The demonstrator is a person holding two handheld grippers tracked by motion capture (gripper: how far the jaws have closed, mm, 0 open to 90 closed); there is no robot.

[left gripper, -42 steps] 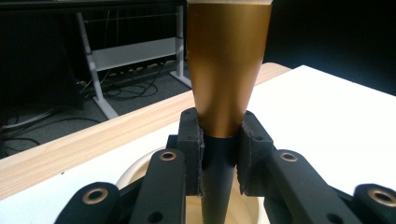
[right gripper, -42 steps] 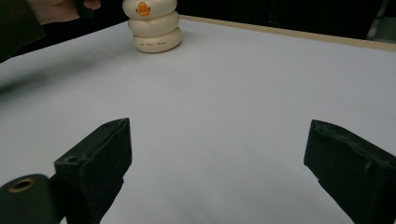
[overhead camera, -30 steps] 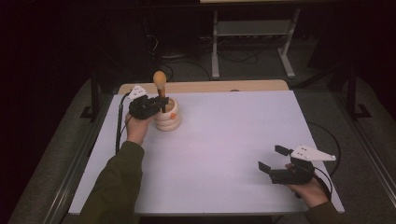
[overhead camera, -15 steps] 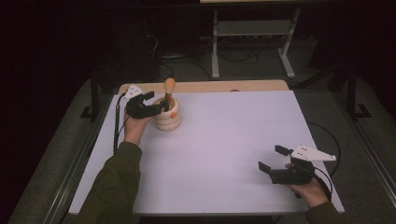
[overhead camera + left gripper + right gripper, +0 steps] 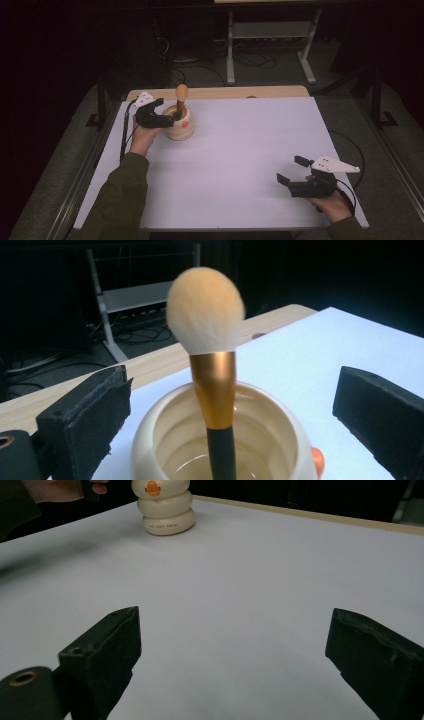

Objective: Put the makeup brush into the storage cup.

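Note:
A makeup brush with a pale orange head (image 5: 182,91) (image 5: 206,310), gold ferrule and black handle stands in a cream ringed cup (image 5: 180,127) (image 5: 150,435) (image 5: 162,507) at the white table's far left. My left gripper (image 5: 171,116) (image 5: 235,385) is at the cup's rim. Its jaws have just been opening and stand wide on either side of the brush without touching it. My right gripper (image 5: 291,169) (image 5: 235,640) rests open near the front right, with nothing between its jaws. An orange duck mark shows on the cup's side.
The white table top (image 5: 240,150) has a wooden strip (image 5: 225,92) along its far edge. A metal stand (image 5: 270,30) and cables sit on the dark floor behind. The left hand (image 5: 55,487) shows beside the cup.
The left gripper has let go of the brush: its jaws went from shut on the handle to wide apart. The brush head shifted slightly right and down. The right gripper kept still.

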